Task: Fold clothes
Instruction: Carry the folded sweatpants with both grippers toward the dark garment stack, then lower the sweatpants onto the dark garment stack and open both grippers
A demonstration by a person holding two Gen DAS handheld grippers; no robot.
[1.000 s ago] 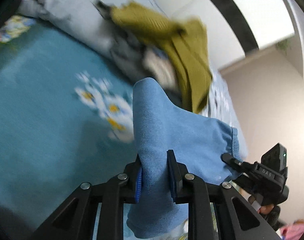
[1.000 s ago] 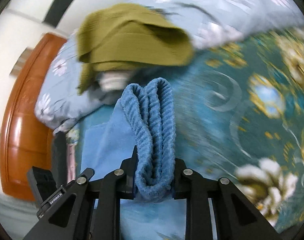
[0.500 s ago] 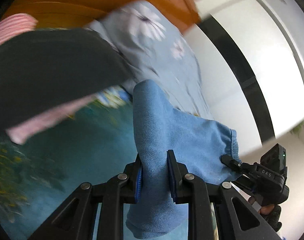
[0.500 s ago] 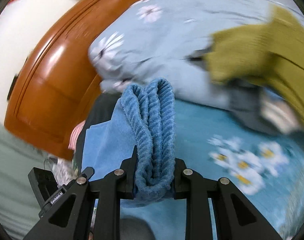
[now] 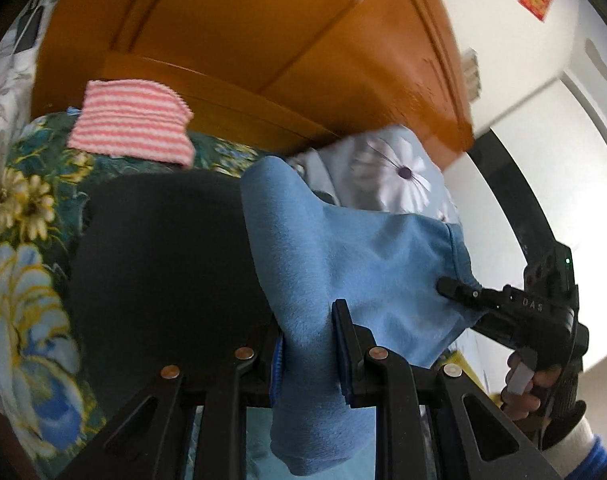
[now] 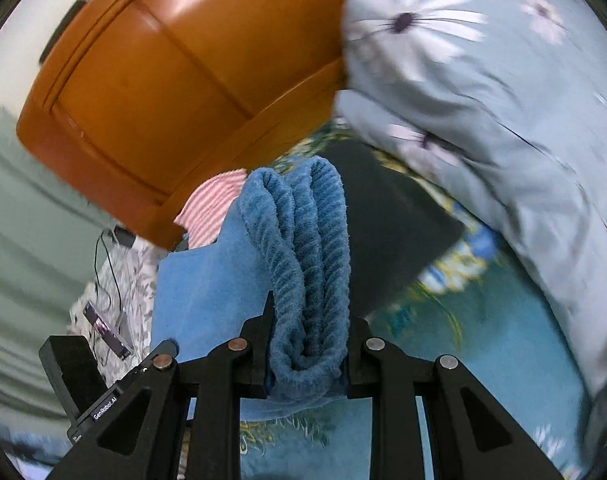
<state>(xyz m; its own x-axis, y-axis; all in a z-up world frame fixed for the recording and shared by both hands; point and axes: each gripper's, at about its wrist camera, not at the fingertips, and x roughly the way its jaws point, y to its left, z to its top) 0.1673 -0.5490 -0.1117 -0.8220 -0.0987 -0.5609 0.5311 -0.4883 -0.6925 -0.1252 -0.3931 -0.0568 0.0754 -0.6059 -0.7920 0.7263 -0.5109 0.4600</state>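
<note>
Both grippers hold one folded blue garment in the air above the bed. My left gripper [image 5: 307, 312] is shut on its smooth blue cloth [image 5: 343, 248]. My right gripper [image 6: 309, 312] is shut on its ribbed blue waistband [image 6: 303, 248]; the smooth part [image 6: 199, 292] hangs to the left. The right gripper [image 5: 455, 292] also shows in the left wrist view, pinching the garment's far edge. A folded black garment [image 5: 159, 264] lies on the bed just beyond, also in the right wrist view [image 6: 391, 236]. A folded pink-striped cloth [image 5: 131, 120] lies behind it.
The orange wooden headboard [image 5: 263, 40] rises behind the folded pile. A pale blue daisy-print pillow or quilt [image 6: 483, 100] lies to the right. The teal floral bedsheet [image 6: 483, 340] spreads below. A nightstand with cables [image 6: 111, 272] stands left of the bed.
Both grippers have swung with the blue garment from the olive-green clothes pile toward the headboard. The black and pink-striped folded pieces have come into view. The grips have not changed.
</note>
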